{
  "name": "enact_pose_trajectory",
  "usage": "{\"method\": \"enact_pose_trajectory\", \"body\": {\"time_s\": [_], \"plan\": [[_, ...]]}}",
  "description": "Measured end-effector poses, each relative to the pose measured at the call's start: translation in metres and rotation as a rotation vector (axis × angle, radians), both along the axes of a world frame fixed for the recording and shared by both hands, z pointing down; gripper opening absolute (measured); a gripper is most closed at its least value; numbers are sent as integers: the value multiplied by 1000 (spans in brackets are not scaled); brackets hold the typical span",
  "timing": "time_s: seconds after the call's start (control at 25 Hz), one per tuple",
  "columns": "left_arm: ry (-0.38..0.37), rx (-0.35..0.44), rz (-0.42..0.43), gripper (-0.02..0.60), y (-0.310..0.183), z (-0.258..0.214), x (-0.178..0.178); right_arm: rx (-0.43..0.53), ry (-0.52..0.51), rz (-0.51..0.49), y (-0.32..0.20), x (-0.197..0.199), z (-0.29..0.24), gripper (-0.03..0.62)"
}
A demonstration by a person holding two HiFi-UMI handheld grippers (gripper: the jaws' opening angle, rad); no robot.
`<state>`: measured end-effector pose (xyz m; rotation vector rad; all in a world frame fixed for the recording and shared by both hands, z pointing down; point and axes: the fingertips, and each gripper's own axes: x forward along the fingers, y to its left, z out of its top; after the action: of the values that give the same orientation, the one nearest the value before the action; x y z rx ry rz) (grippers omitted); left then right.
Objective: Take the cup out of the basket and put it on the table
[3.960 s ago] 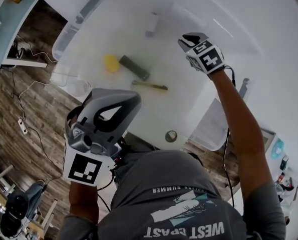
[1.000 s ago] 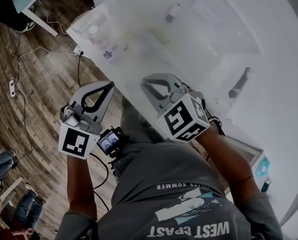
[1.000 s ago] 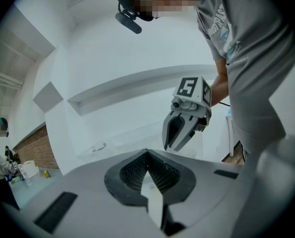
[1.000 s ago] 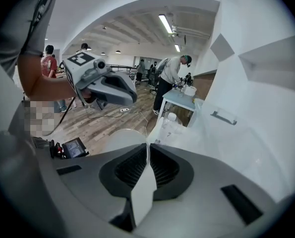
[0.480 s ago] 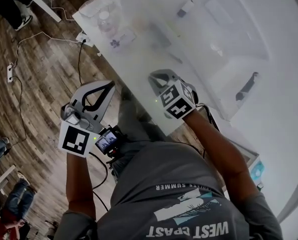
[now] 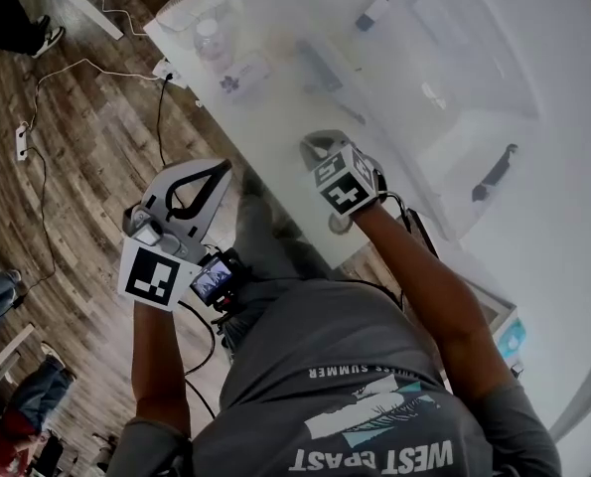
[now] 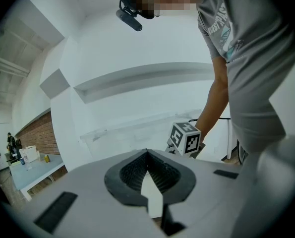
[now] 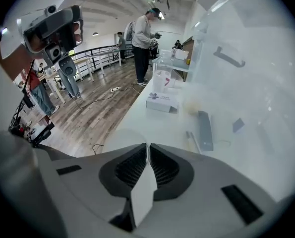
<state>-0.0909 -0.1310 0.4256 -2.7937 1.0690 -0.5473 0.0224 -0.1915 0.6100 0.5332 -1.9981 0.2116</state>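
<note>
Hovering your right gripper (image 6: 313,149) over the desk's (image 6: 275,117) near edge and your left gripper (image 6: 216,170) above the floor (image 6: 86,157), you are clenching both jaws on nothing. The cup (image 6: 208,36) is sitting in the clear basket (image 6: 179,10) at the far corner.

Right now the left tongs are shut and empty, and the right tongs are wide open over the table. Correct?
No. The right tongs are shut too, jaws together with nothing between them, as the right gripper view shows. The left tongs are shut and empty, and the right ones are over the table.
</note>
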Motion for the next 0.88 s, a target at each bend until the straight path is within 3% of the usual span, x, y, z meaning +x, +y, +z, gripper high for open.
{"method": "enact_pose_trajectory", "body": {"time_s": [0.4,0.64,0.88], "plan": [[-11,7,40,9,-11,-7,14,-17,-41,72,-4,12,-8,39],[-26,23,59,9,-13,-17,19,54,-118,97,-2,12,-42,83],[-40,40,73,9,-12,-32,25,168,-218,98,6,12,-93,84]]}}
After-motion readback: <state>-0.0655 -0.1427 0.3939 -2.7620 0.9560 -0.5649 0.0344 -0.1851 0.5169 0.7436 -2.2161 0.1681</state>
